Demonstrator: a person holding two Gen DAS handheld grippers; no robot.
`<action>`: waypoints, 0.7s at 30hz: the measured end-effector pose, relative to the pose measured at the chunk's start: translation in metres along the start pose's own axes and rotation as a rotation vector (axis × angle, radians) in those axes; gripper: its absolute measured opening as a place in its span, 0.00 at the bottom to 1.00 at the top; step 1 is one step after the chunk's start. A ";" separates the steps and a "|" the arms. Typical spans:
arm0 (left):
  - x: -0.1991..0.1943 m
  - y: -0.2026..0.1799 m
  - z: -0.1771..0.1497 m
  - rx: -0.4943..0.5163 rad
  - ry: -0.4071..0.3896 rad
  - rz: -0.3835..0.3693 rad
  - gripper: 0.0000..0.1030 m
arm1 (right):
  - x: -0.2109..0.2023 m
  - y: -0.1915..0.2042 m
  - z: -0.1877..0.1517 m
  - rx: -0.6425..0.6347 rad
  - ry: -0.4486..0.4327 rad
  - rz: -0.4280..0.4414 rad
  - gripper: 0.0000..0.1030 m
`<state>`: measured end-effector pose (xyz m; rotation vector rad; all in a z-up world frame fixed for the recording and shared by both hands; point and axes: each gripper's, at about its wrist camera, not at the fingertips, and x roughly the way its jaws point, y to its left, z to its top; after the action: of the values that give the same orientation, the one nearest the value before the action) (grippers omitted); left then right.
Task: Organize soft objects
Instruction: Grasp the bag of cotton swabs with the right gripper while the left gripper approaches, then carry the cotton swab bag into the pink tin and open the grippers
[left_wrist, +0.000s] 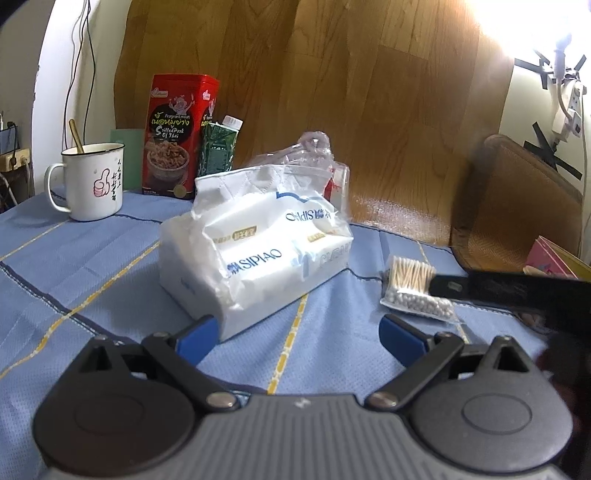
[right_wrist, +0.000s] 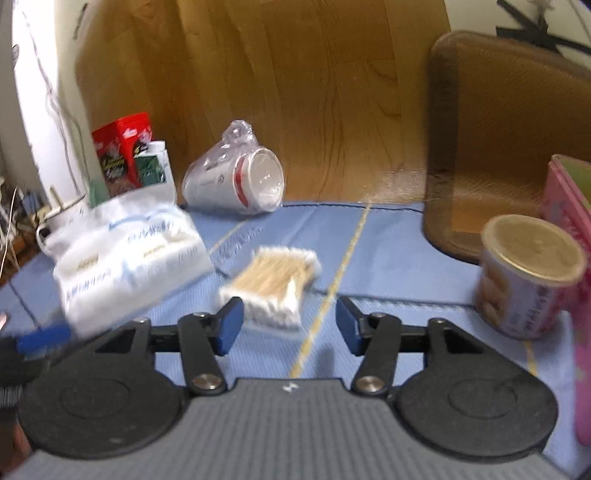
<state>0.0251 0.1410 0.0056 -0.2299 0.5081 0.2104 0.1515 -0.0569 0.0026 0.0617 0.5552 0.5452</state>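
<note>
Tablecloth (left_wrist: 92, 266): woven blue cloth, matt, fine-textured. Tissue pack (left_wrist: 255, 254): soft crinkled plastic film, slightly glossy, printed. Cotton swabs (right_wrist: 273, 284): pale wooden sticks, fluffy white tips, in clear plastic. Stack of paper cups (right_wrist: 240, 184) lay in clear shiny film. Mug (left_wrist: 92, 181) looked like glossy white enamel. Wall panel (left_wrist: 332, 92): wood-grain, glossy. Left gripper (left_wrist: 299, 336) had matt black plastic arms, blue pads, metal rivets.

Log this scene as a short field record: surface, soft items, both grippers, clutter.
surface: blue cloth
tissue pack: centre, ahead of left hand-held gripper, open, empty
swab bag: flat on cloth, ahead of right hand-held gripper, open, empty
cup sleeve: lying on its side behind
mug: upright, far left
can: right
</note>
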 end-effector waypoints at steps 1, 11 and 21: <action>0.000 -0.001 0.000 0.005 -0.004 0.000 0.95 | 0.008 0.002 0.002 0.002 0.005 -0.002 0.70; 0.000 -0.005 0.000 0.030 -0.021 -0.006 0.95 | 0.015 0.014 -0.004 -0.108 0.022 0.036 0.45; 0.000 -0.011 -0.002 0.076 0.008 -0.064 0.95 | -0.084 -0.016 -0.059 -0.068 0.031 0.112 0.44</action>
<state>0.0274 0.1305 0.0059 -0.1725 0.5152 0.1275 0.0689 -0.1187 -0.0098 0.0203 0.5650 0.6745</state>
